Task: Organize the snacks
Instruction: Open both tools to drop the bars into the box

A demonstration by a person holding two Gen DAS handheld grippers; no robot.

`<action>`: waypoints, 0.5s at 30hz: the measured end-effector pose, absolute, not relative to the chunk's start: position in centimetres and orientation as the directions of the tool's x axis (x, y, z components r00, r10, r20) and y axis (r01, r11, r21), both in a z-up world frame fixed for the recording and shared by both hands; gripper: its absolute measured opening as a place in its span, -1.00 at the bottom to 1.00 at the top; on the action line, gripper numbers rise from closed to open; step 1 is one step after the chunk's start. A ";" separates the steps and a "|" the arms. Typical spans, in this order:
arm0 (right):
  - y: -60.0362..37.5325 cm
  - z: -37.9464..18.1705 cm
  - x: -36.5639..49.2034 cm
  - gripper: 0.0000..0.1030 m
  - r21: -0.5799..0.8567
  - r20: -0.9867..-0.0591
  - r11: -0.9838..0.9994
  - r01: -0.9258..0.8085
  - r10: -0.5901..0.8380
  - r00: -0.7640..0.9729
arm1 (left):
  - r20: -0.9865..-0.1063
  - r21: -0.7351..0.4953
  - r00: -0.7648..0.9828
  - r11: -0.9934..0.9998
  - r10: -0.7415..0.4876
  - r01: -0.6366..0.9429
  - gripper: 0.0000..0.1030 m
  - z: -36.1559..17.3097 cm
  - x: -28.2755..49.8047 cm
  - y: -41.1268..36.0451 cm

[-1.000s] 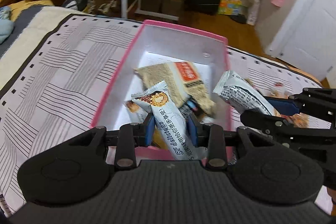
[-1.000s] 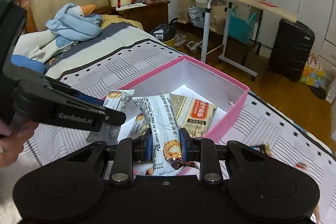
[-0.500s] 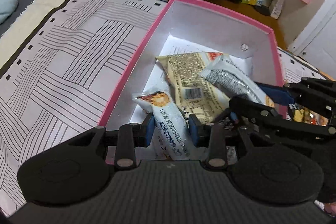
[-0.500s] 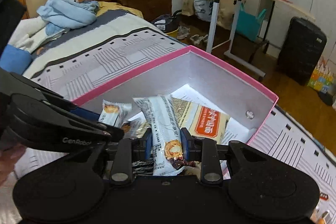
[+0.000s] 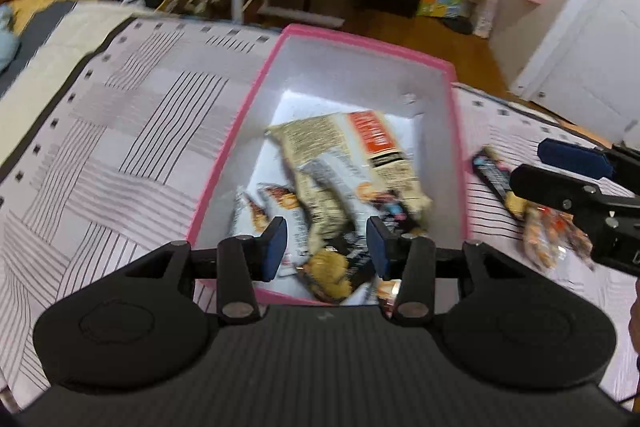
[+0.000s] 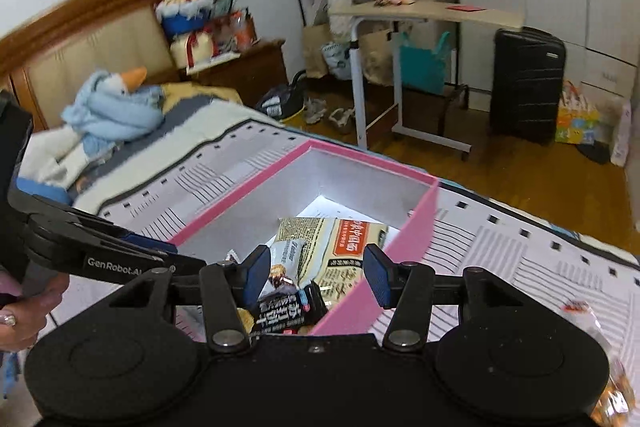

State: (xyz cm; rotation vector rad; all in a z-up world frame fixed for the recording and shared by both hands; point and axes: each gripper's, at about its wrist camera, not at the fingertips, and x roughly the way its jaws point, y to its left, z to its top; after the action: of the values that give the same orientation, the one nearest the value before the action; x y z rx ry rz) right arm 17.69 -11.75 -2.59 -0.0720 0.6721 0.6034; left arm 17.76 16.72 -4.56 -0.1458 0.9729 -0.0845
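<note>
A pink box (image 5: 236, 143) with white inside stands on the striped bedspread and also shows in the right wrist view (image 6: 404, 267). It holds several snack packets: a tan and red packet (image 5: 360, 143), also in the right wrist view (image 6: 340, 247), and white packets (image 5: 288, 215). My left gripper (image 5: 326, 247) is open and empty above the box's near end. My right gripper (image 6: 316, 273) is open and empty over the box's right wall; it shows at the right in the left wrist view (image 5: 576, 167). A white packet (image 6: 284, 259) lies in the box below it.
Loose snacks lie on the bedspread right of the box: a dark bar (image 5: 496, 179) and an orange packet (image 5: 552, 239). A stuffed toy in blue cloth (image 6: 116, 103) lies by the headboard. A side table (image 6: 424, 15) and a black suitcase (image 6: 524, 83) stand on the floor beyond.
Both grippers have opened and let go of their white snack packets, which now lie in the box. Both grippers have pulled back; the right one has moved right, beyond the box's right wall.
</note>
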 end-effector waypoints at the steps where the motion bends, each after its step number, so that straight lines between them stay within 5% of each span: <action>1: -12.4 -2.2 16.9 0.10 0.128 -0.602 0.829 -0.545 0.502 0.622 | -0.807 -0.162 0.571 0.986 -0.153 0.034 -0.17 -3.9 17.3 16.2; 15: -18.1 -4.6 11.1 0.18 0.092 -0.668 0.841 -0.532 0.449 0.594 | -0.799 -0.143 0.504 0.917 -0.329 0.373 -0.37 -3.4 15.0 4.9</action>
State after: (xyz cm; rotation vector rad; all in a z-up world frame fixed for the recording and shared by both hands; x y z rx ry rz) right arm 11.09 -18.08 -4.61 -0.1213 0.7410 0.5719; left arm 15.03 4.94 -3.39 0.0504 0.9526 -0.4239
